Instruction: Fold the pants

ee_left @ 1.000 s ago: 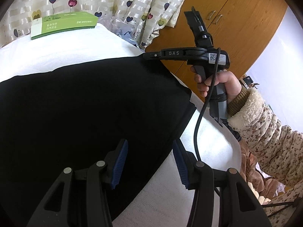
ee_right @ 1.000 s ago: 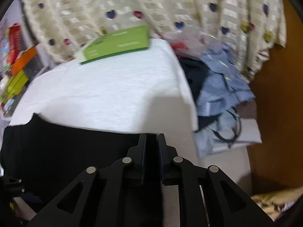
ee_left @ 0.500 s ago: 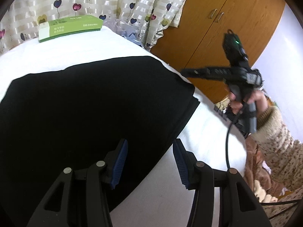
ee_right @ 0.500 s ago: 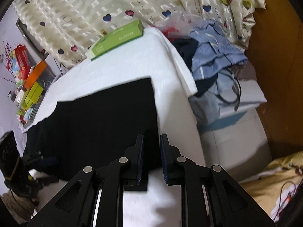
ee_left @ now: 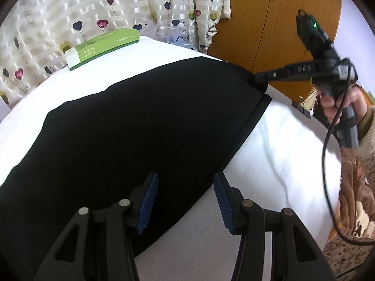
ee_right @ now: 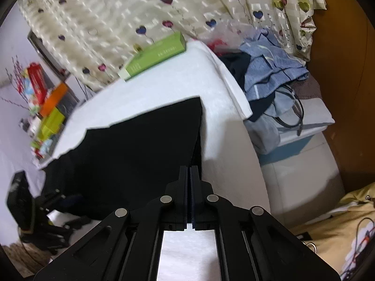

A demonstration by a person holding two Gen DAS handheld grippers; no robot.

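Pants [ee_left: 140, 126]: lay flat and black on the white bed cover [ee_left: 281, 164], already doubled, a stacked edge showing at the 3 o'clock side in the left wrist view.
Long axis: ran from about 8 o'clock to 2 o'clock in the left wrist view, far corner at 2 o'clock.
Left gripper [ee_left: 185, 201]: hovered with its 2 blue-padded fingers [ee_left: 148, 201] spread wide, holding nothing; near hem edge passed between them, cloth at 12 o'clock and to the 9 o'clock side.
Right gripper [ee_right: 189, 175]: fingers pressed together at the pants' edge; in the left wrist view its tips met the far corner at 2 o'clock. Judged clamped on that corner, though the pinch itself stayed dark.
Right hand [ee_left: 337, 100]: wrapped around the gripper handle at 3 o'clock, off the bed's side.
Deciding relation: right gripper sat on the far corner, left gripper just above the near edge, so judged that the next fold needed the left fingers to drop and close on the hem below.
Green box [ee_left: 103, 44]: rested at 11 o'clock near the heart-print curtain [ee_left: 93, 4], well apart from the cloth.
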